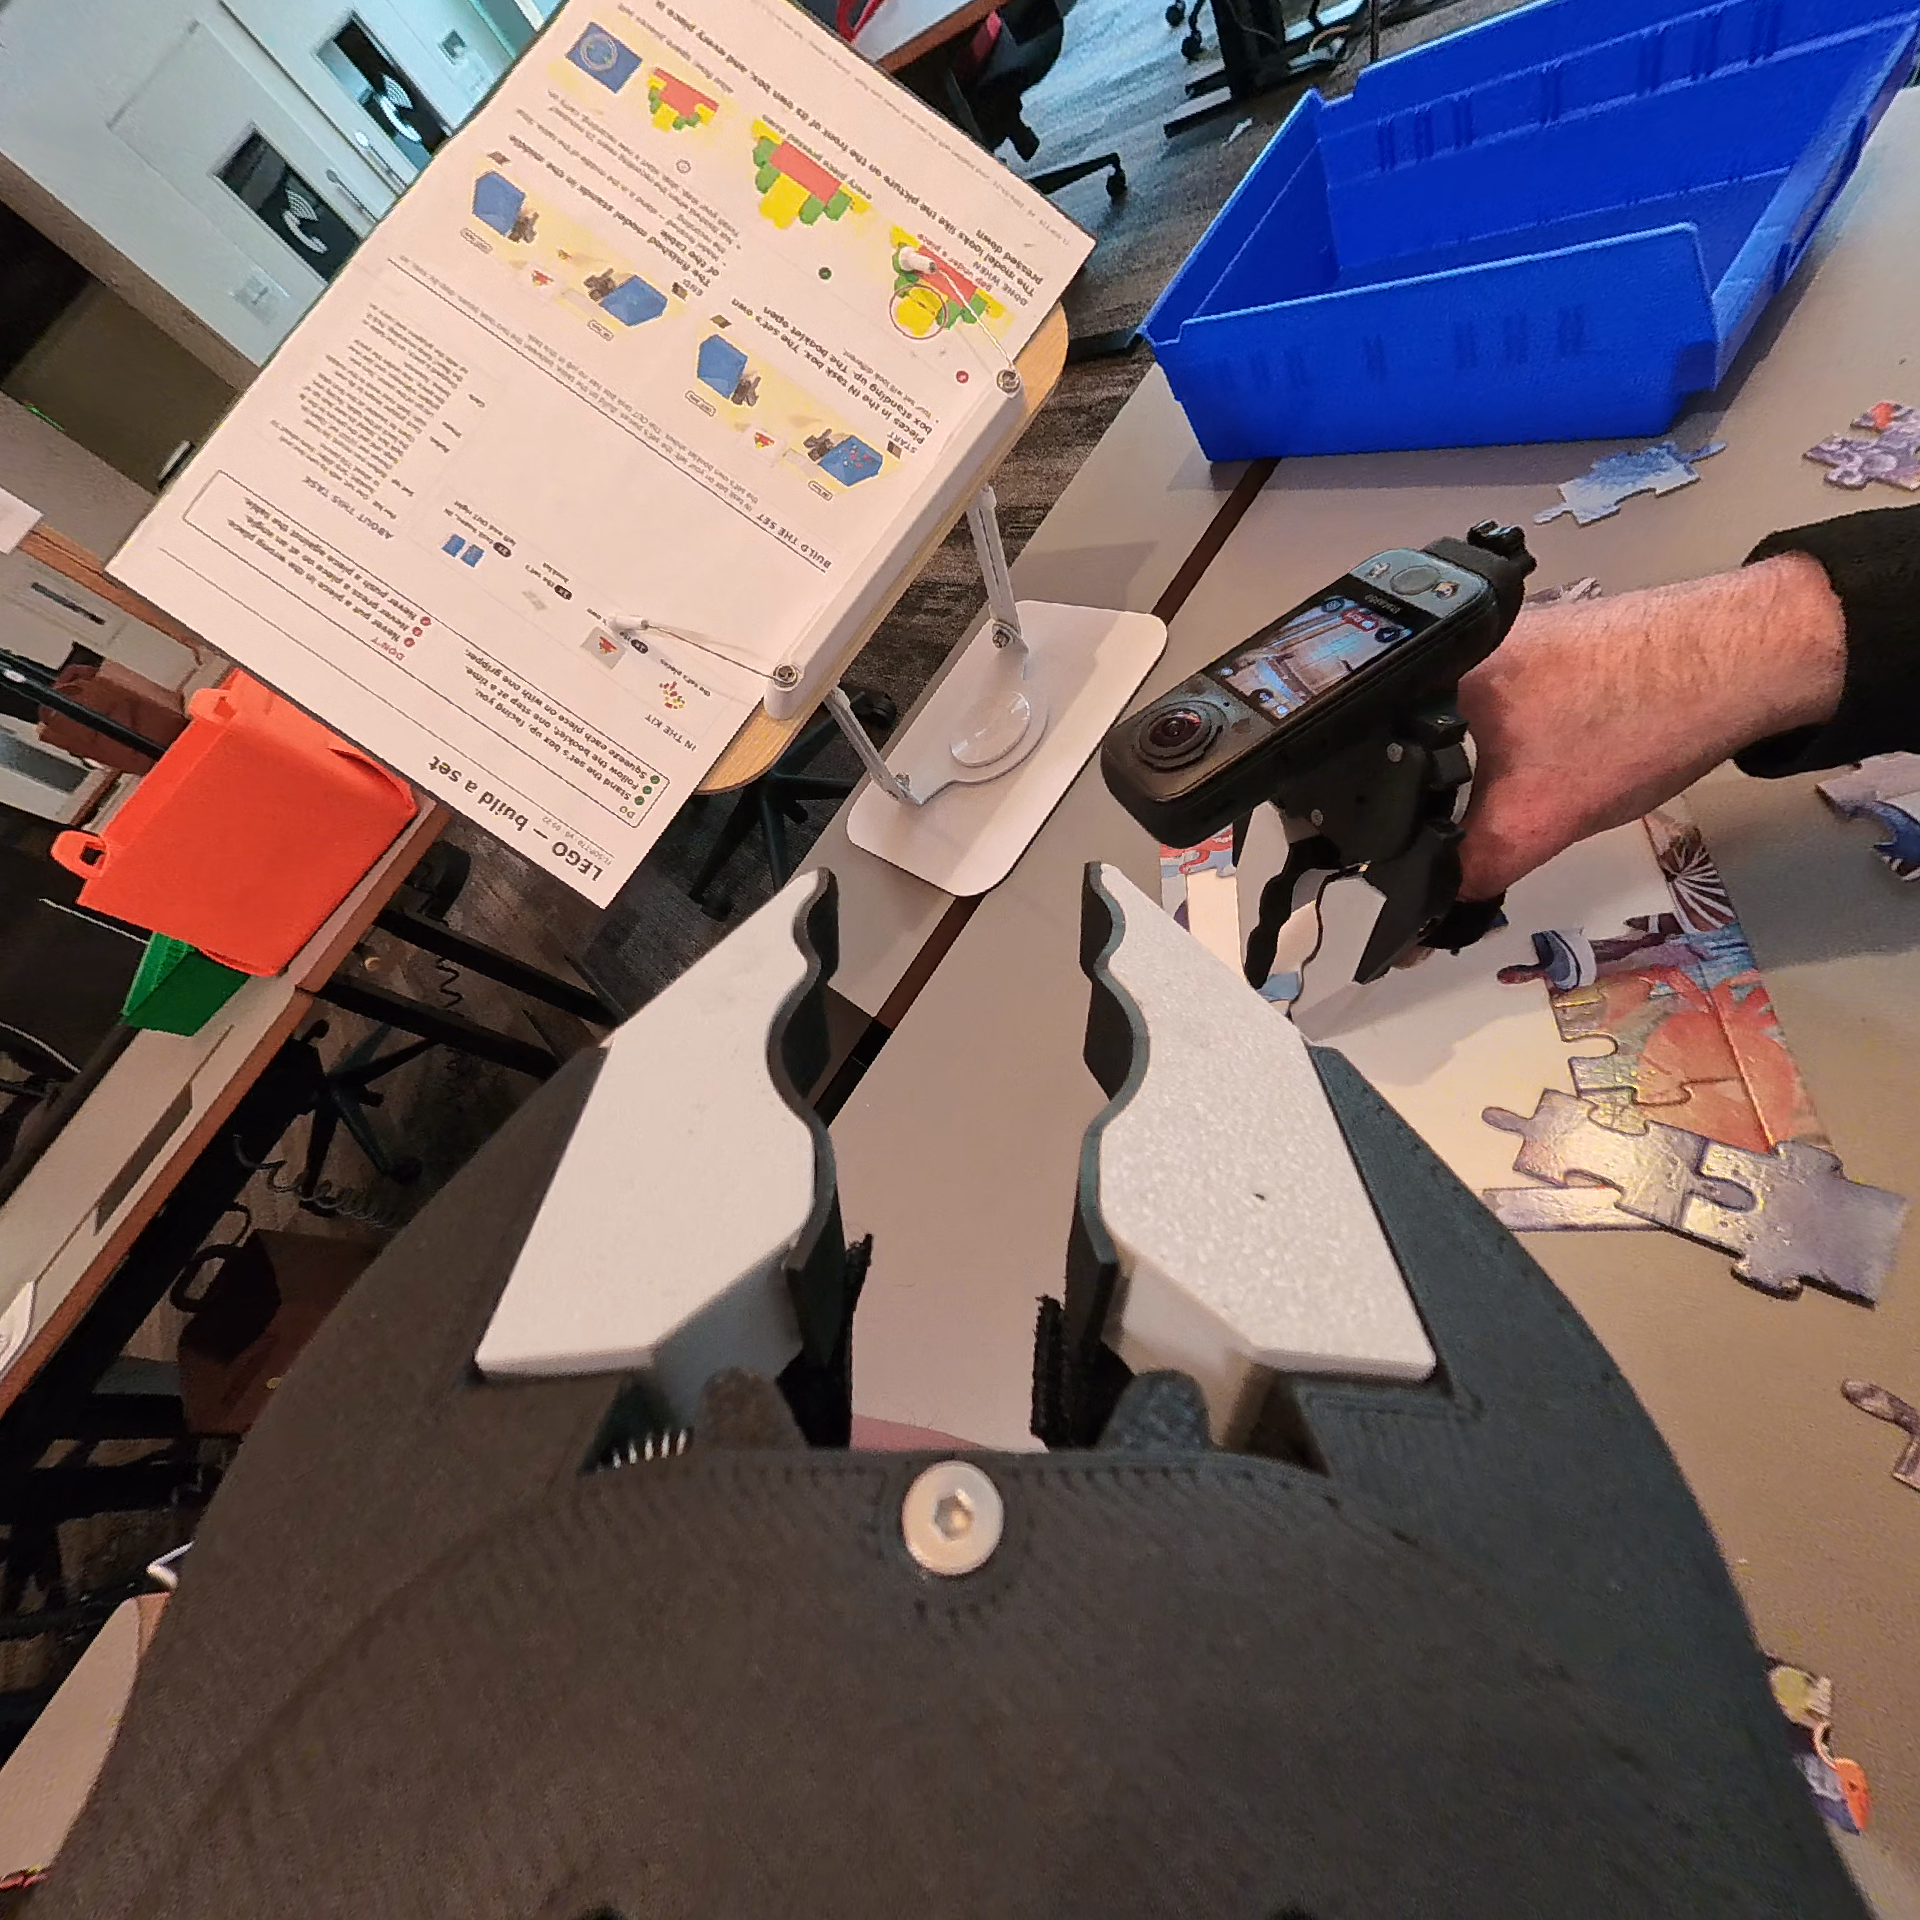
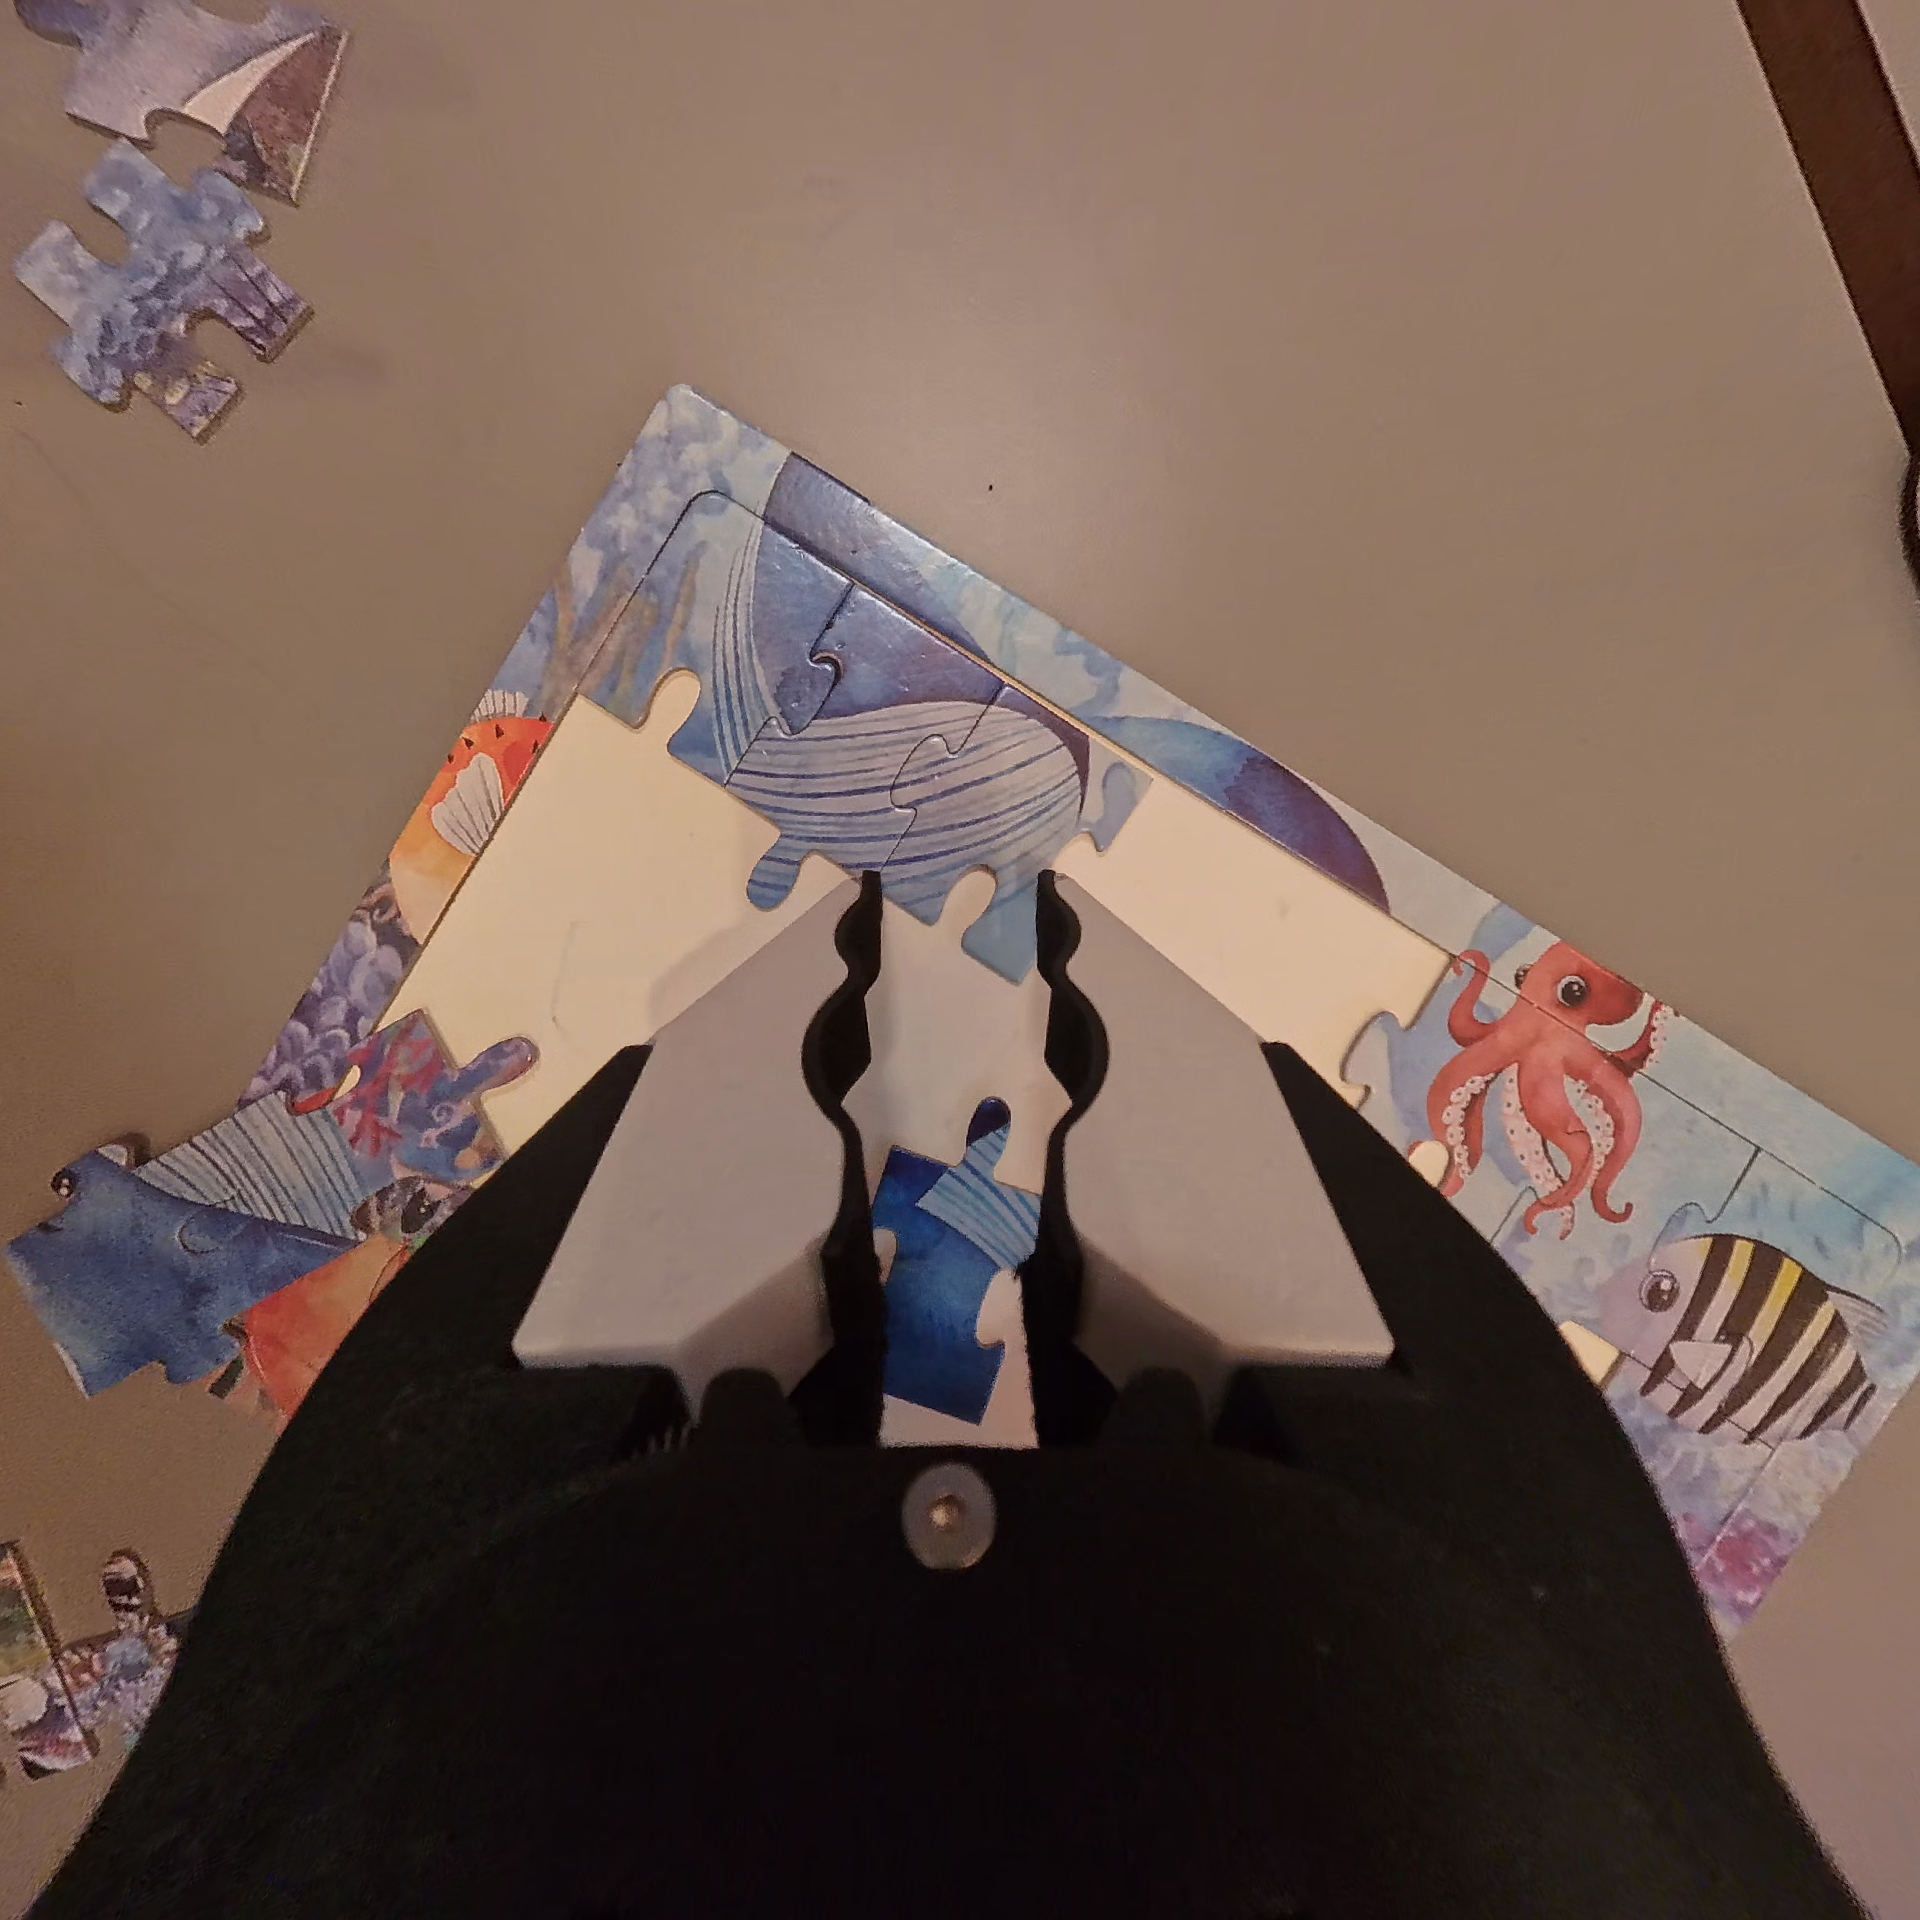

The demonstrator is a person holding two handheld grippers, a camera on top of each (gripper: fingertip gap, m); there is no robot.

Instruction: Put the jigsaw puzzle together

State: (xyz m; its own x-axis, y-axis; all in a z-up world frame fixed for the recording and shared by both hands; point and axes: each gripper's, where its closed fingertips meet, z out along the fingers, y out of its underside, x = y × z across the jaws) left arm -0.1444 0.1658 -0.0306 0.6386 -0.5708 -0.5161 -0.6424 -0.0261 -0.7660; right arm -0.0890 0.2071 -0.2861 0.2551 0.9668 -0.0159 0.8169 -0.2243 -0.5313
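Blue whale pieces (image 2: 883,769) already sit joined in the puzzle tray (image 2: 1299,727) on the desk (image 2: 1143,260); right claw (image 2: 956,883) hovers spread just above their edge, seemingly to seat them, while left claw (image 1: 956,894) waits aside, parted and empty.

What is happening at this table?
A person is doing a sea-animal jigsaw with a handheld gripper in each hand. The right gripper hangs over the puzzle tray, its jaws apart with a blue piece showing between them; whether they grip it is unclear. The whale pieces are in, with bare cream gaps beside them. The left gripper is open and empty, pointing past the table edge. Loose pieces lie around.
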